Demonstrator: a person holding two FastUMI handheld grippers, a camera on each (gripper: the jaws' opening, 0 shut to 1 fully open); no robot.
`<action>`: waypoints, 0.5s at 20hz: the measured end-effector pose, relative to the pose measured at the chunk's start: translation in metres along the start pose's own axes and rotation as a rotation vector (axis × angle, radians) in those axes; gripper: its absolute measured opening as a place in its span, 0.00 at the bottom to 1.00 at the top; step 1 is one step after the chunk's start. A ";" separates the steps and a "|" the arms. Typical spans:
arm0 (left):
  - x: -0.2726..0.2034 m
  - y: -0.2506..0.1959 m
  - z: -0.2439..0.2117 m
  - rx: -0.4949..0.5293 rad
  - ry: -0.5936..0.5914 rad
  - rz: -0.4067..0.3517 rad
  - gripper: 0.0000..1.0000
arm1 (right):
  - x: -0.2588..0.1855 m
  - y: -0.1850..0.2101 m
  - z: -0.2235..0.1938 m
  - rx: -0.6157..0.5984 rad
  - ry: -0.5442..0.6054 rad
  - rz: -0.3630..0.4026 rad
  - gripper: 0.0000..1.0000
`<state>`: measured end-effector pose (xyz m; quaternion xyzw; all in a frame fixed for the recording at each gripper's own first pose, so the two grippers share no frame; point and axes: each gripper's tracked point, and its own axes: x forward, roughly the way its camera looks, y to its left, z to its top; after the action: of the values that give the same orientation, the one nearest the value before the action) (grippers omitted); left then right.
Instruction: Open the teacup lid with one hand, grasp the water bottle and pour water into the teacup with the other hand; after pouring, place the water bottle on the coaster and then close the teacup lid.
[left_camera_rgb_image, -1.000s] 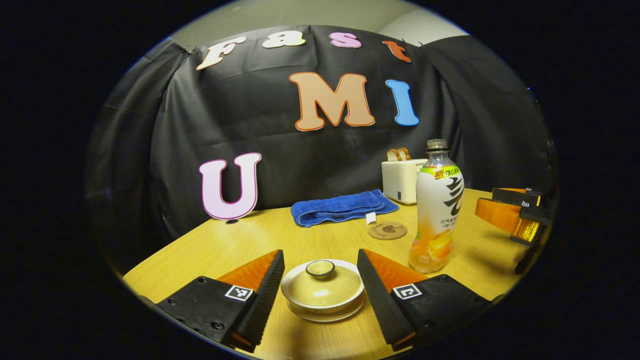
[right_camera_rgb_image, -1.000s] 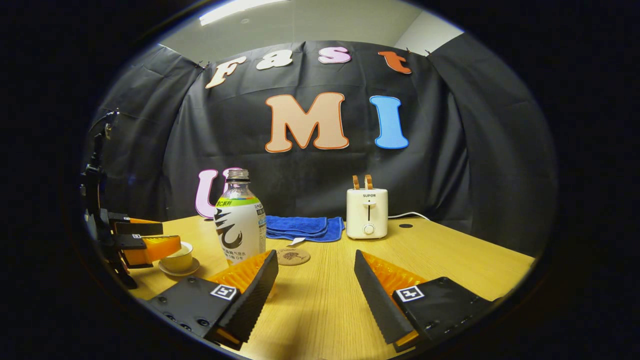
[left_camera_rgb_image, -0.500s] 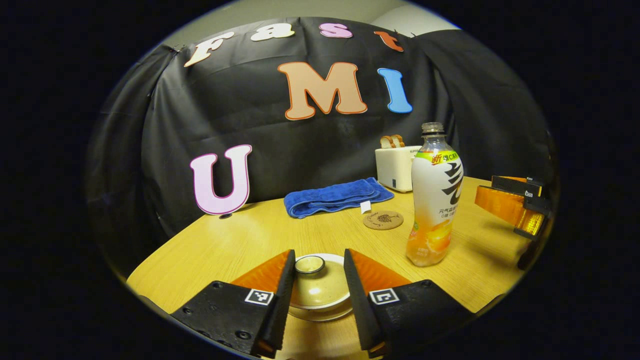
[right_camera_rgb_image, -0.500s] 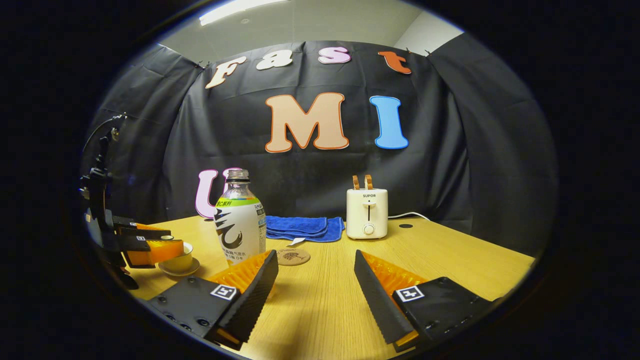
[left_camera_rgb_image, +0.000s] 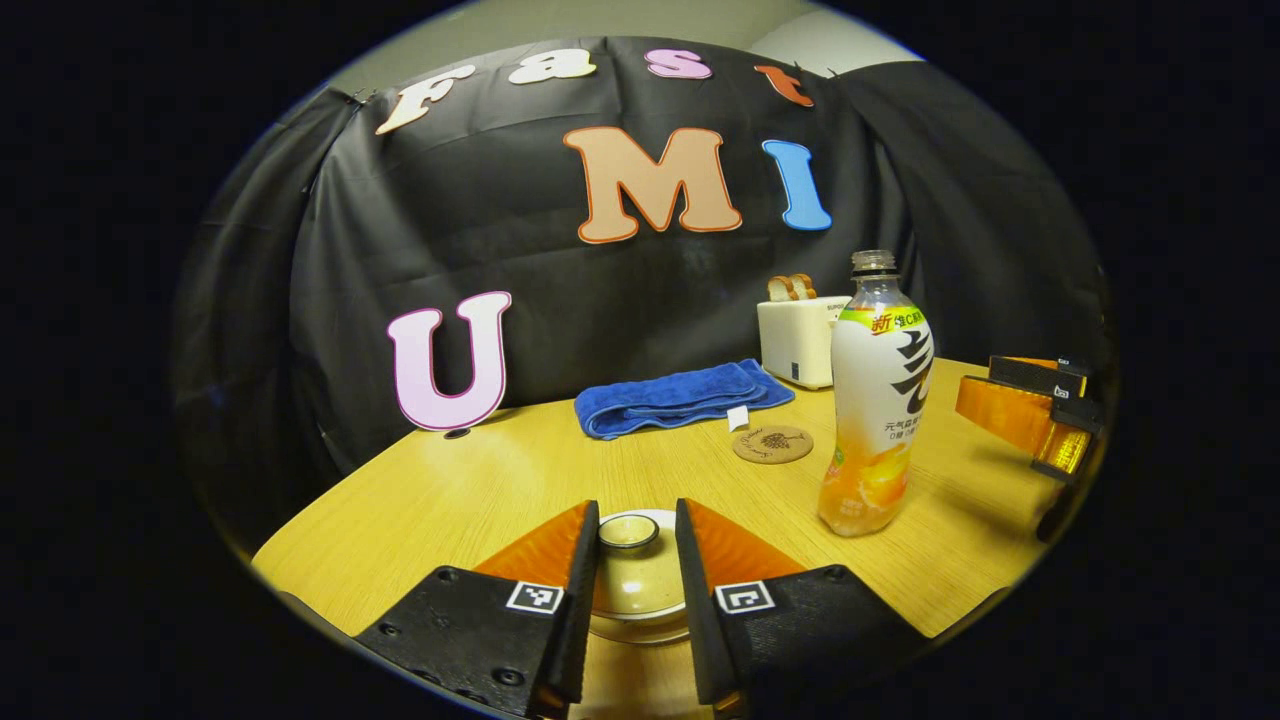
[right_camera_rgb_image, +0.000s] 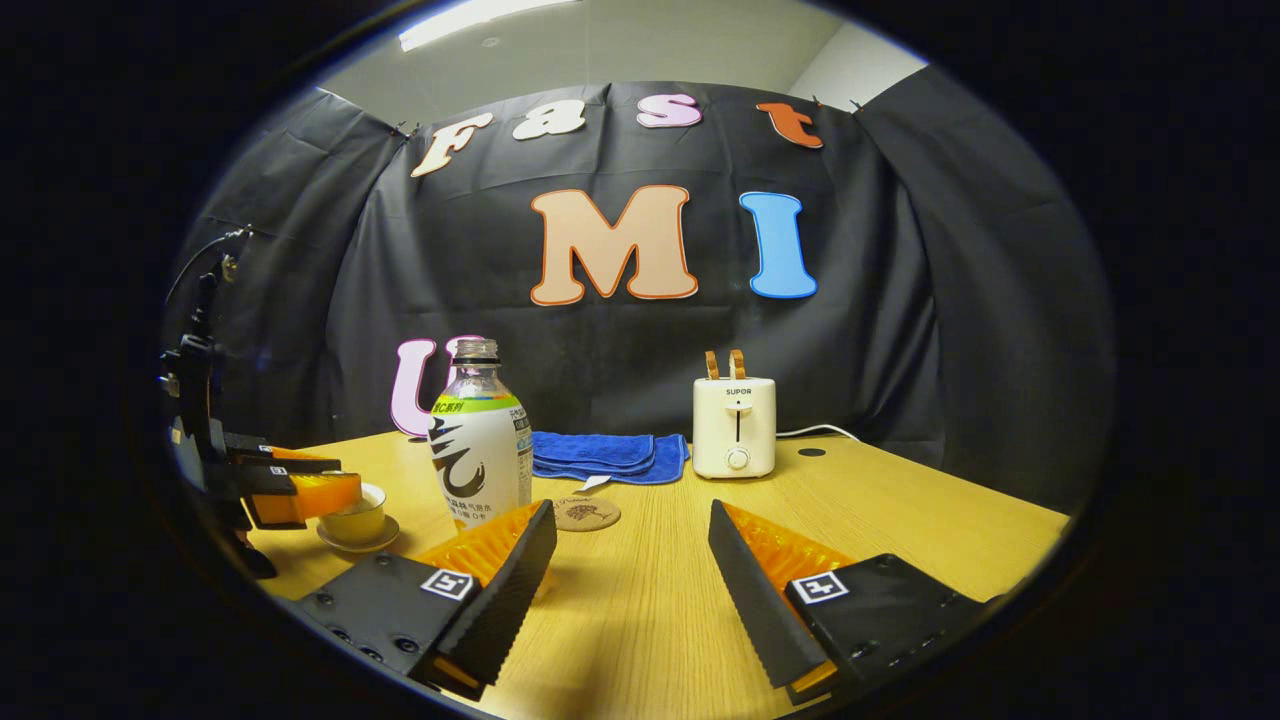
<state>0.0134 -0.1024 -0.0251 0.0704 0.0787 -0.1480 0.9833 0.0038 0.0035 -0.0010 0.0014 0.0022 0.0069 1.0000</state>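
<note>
Closing on the lid knob (left_camera_rgb_image: 628, 531), we kept the left gripper (left_camera_rgb_image: 633, 560) centred; right gripper (right_camera_rgb_image: 630, 560) stood apart, bottle (right_camera_rgb_image: 480, 445) at ten o'clock.

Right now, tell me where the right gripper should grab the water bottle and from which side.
Take the water bottle around its straight labelled body, below the tapering shoulder. It stands upright on the table, so come in level from the near side, where the right gripper waits with jaws open. The toaster, towel and coaster lie beyond it; the teacup stands to its left.
</note>
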 end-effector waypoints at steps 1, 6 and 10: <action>0.000 0.002 0.000 0.001 -0.002 0.003 0.38 | 0.000 0.000 0.000 0.000 0.000 0.000 0.98; -0.001 0.004 0.001 -0.007 -0.007 0.010 0.27 | 0.000 0.000 0.000 -0.001 0.001 0.000 0.98; -0.001 0.006 0.003 -0.034 -0.018 0.019 0.24 | -0.001 0.008 -0.001 0.002 0.003 0.037 0.94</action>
<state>0.0142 -0.0971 -0.0210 0.0532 0.0714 -0.1379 0.9864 0.0028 0.0113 -0.0016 0.0022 0.0038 0.0253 0.9997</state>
